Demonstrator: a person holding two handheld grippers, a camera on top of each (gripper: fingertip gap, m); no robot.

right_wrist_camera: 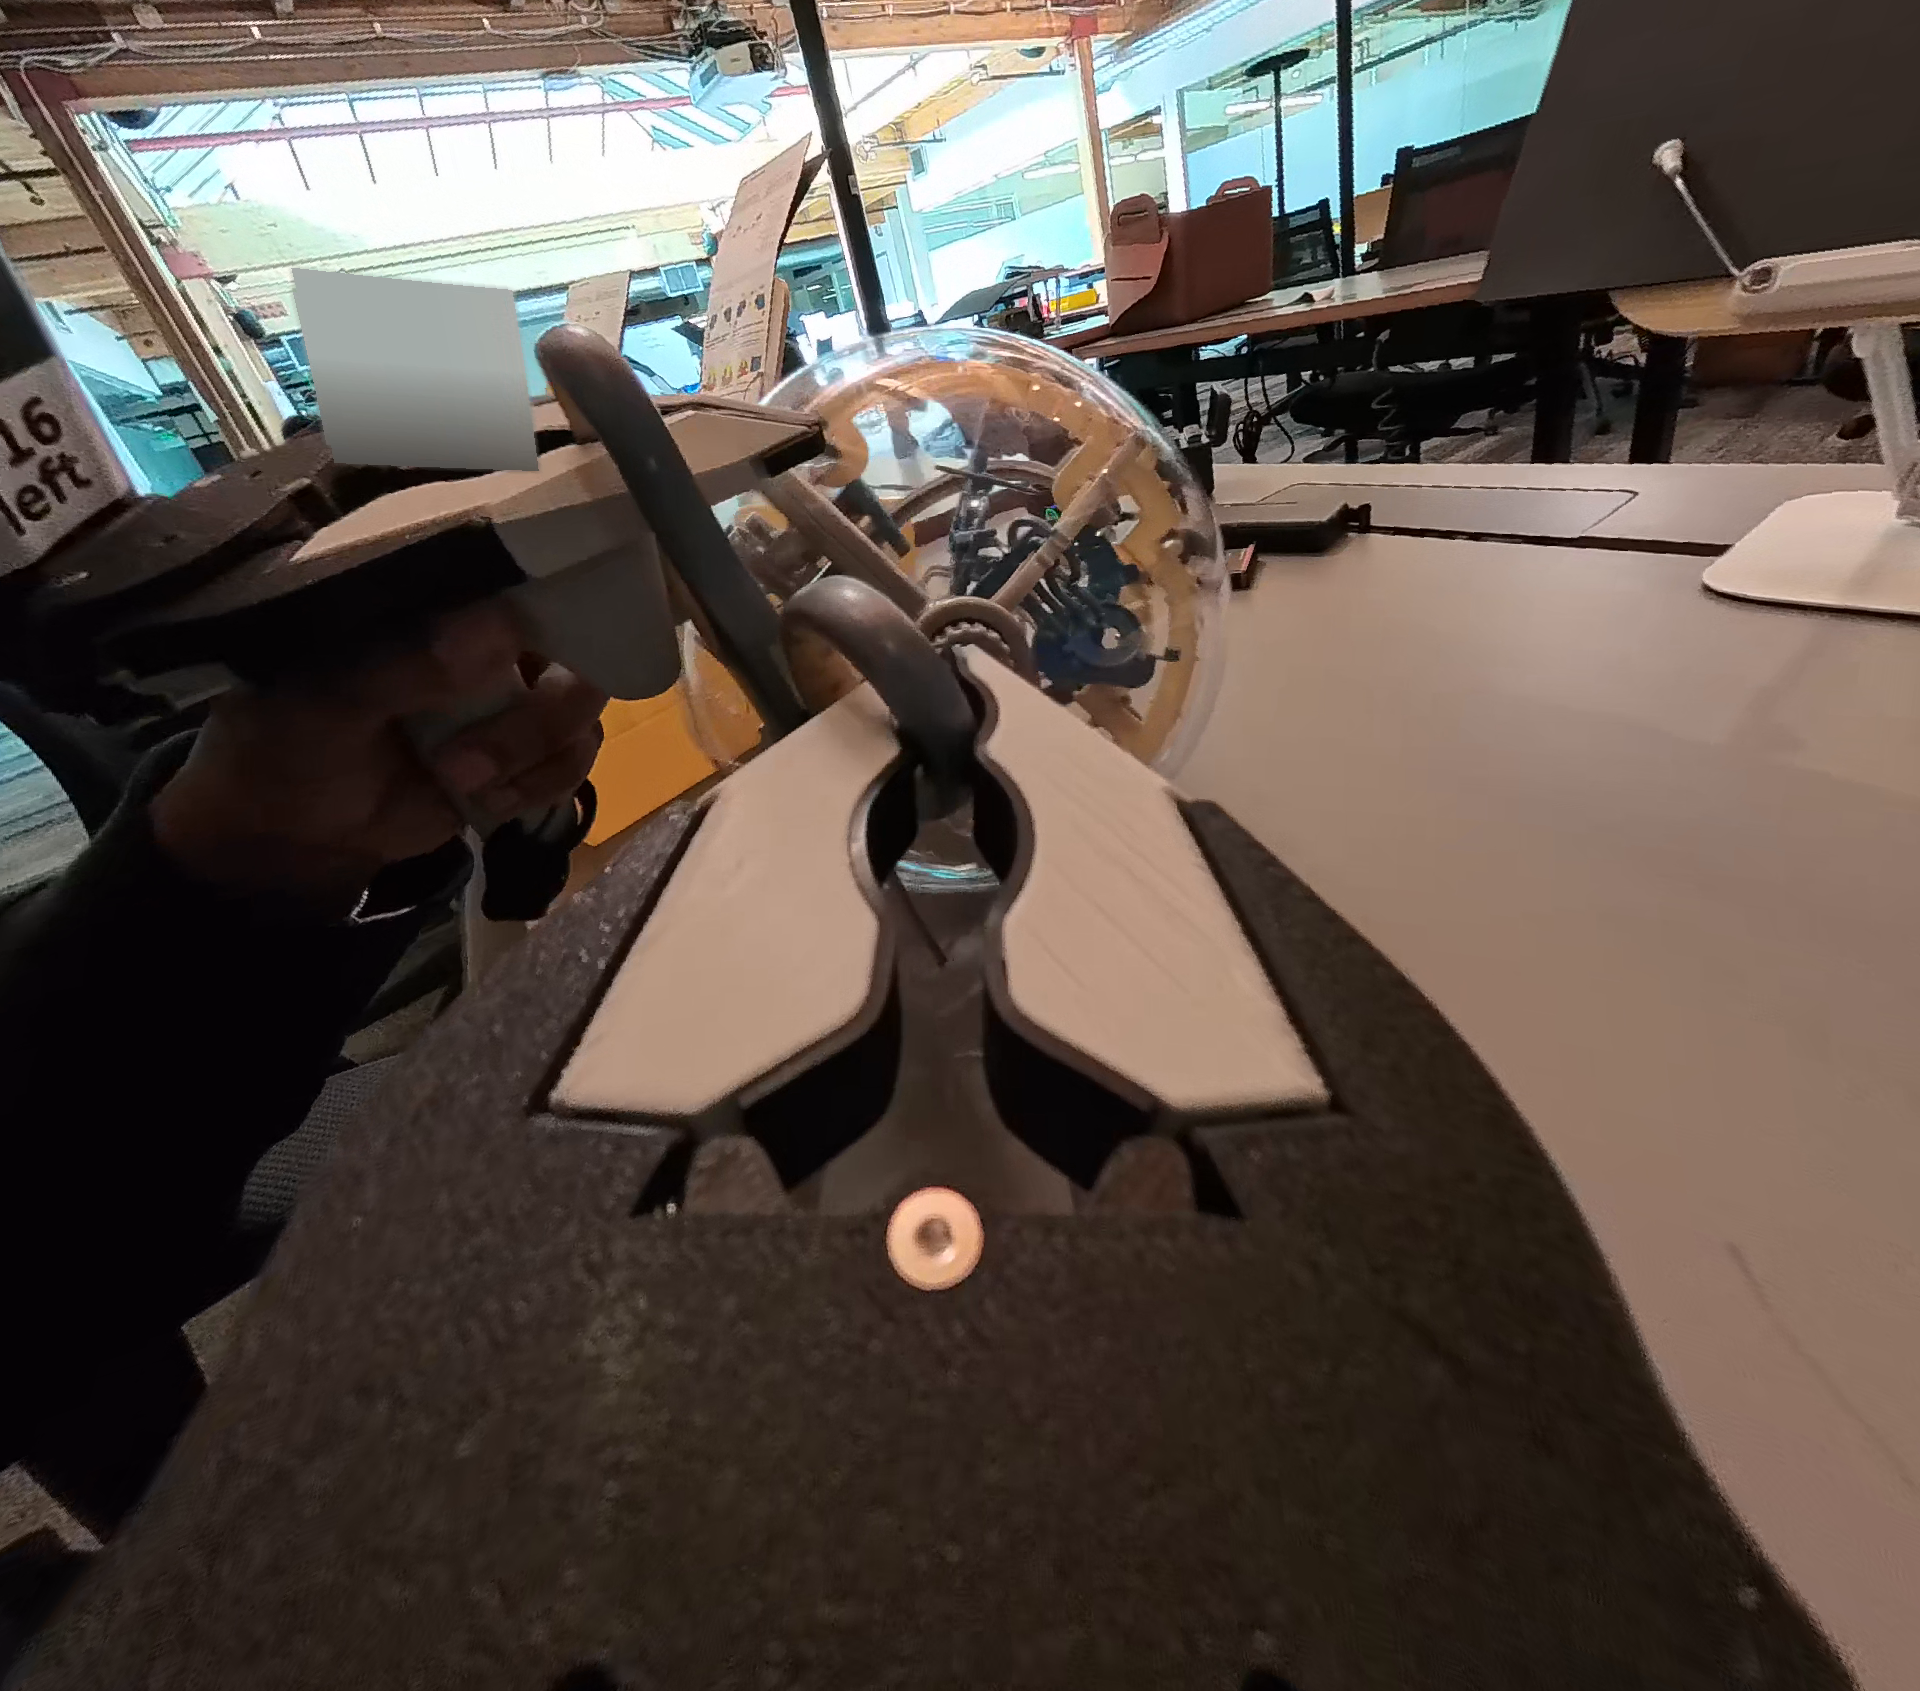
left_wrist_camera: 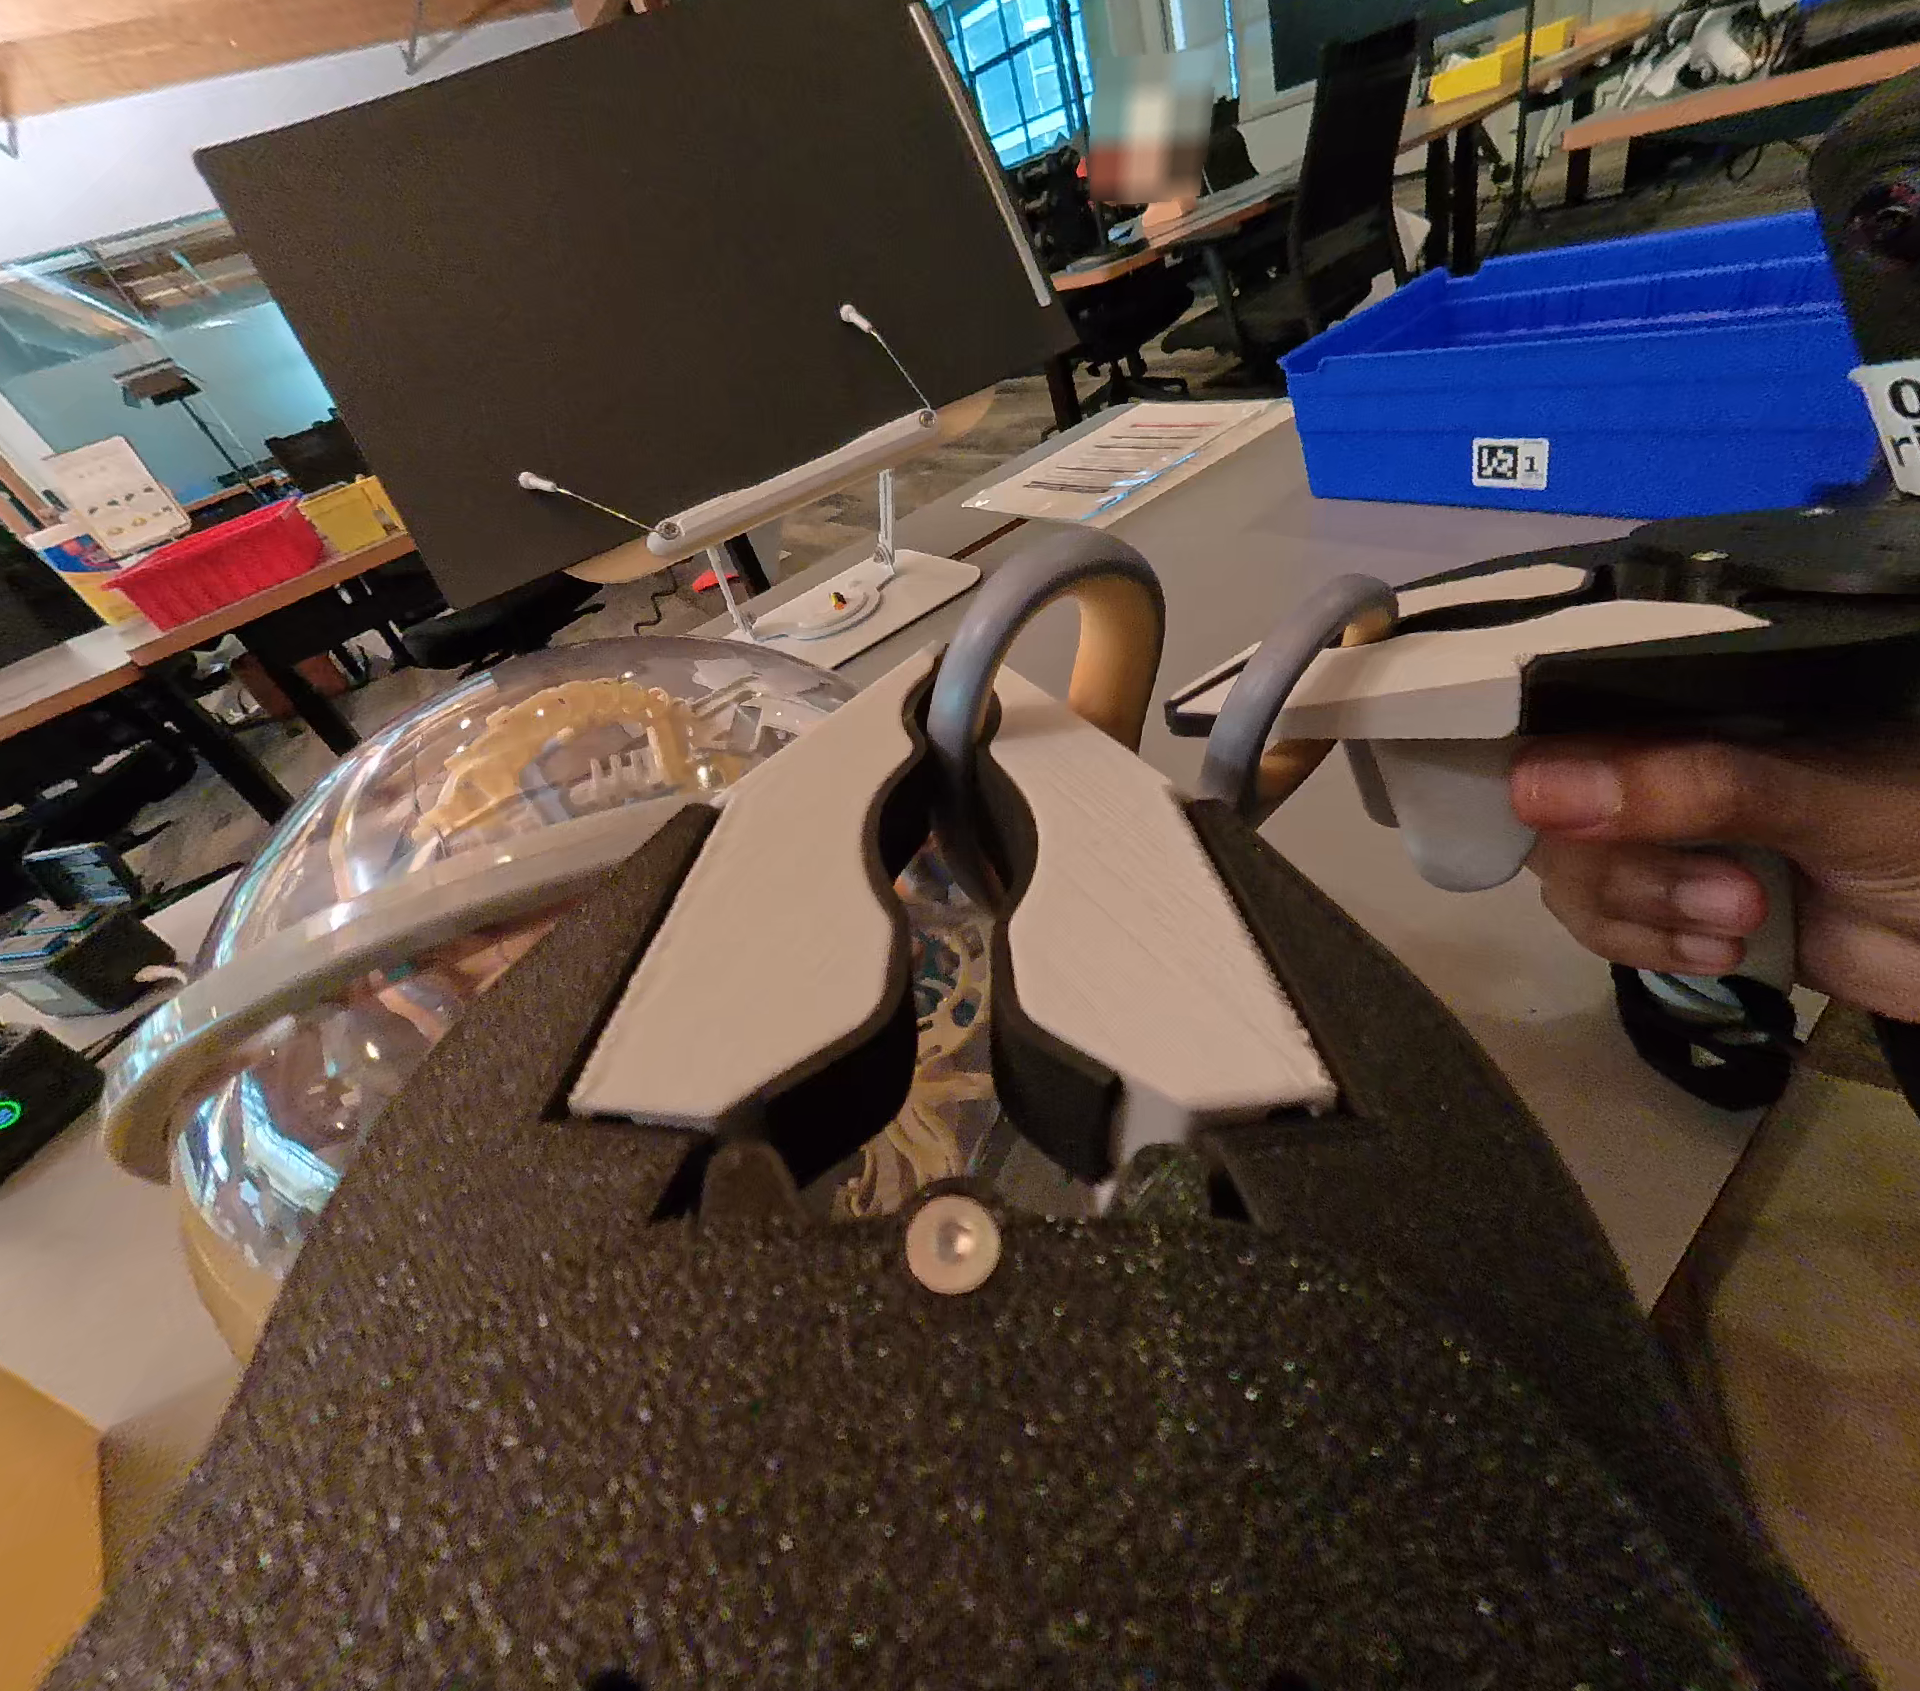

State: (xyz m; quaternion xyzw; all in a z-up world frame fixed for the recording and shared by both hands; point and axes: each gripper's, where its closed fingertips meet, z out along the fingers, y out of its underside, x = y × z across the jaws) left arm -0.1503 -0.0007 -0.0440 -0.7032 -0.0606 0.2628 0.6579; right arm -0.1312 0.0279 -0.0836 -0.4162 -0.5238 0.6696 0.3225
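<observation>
The left gripper [left_wrist_camera: 961, 768] has its jaws clamped on one grey loop [left_wrist_camera: 1049, 602] of a handle. The right gripper [right_wrist_camera: 951, 742] has its jaws clamped on the other loop [right_wrist_camera: 883, 633]. The clear ball [right_wrist_camera: 1164, 540] sits just beside them near the bench [right_wrist_camera: 1558, 758] edge; the bench is open to the right toward the white stand [right_wrist_camera: 1829, 561].

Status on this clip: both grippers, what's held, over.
Left gripper shut on one grey loop. Right gripper shut on the other loop. Clear maze ball beyond, on the table.
</observation>
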